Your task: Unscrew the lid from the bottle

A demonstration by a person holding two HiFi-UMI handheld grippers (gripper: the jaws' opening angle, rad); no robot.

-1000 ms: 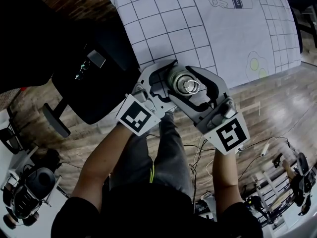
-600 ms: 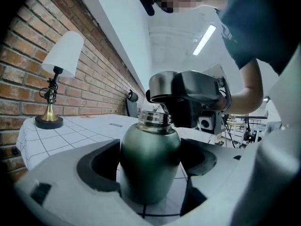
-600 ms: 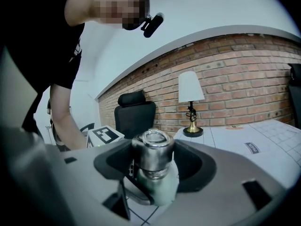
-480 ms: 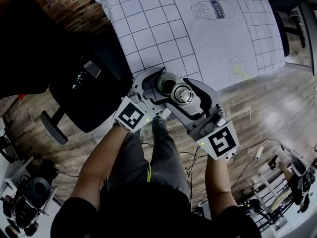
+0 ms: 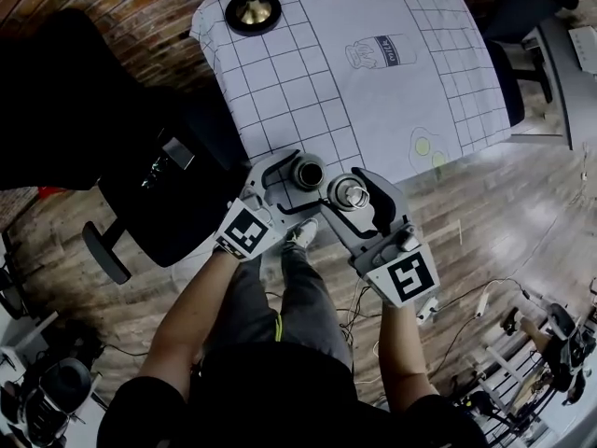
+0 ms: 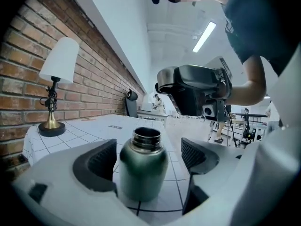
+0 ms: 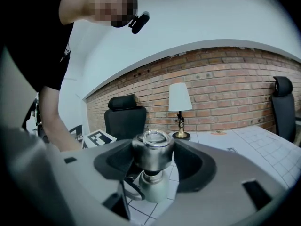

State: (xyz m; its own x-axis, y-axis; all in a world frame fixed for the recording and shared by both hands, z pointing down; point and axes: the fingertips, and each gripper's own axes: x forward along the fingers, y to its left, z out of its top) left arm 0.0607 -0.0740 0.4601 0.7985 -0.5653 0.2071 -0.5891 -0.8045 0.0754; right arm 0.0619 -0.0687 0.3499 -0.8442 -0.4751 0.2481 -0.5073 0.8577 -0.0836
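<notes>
The bottle stands at the near edge of the table, between the opening jaws of the left gripper, with a gap to the right-hand jaw. Just right of it, nearer the person, the lid sits clamped between the jaws of the right gripper. The lamp stands on the table's far left corner, and a chair is left of the table.

your bottle is dark metallic green with a steel-grey neck. the lid is shiny silver. the tablecloth before you is white, ruled in a dark grid, with a milk-bottle drawing in dark outline. the lamp has a white shade and a brass base. the wall is red-brown brick with pale mortar. the floor is brown wood planks.
</notes>
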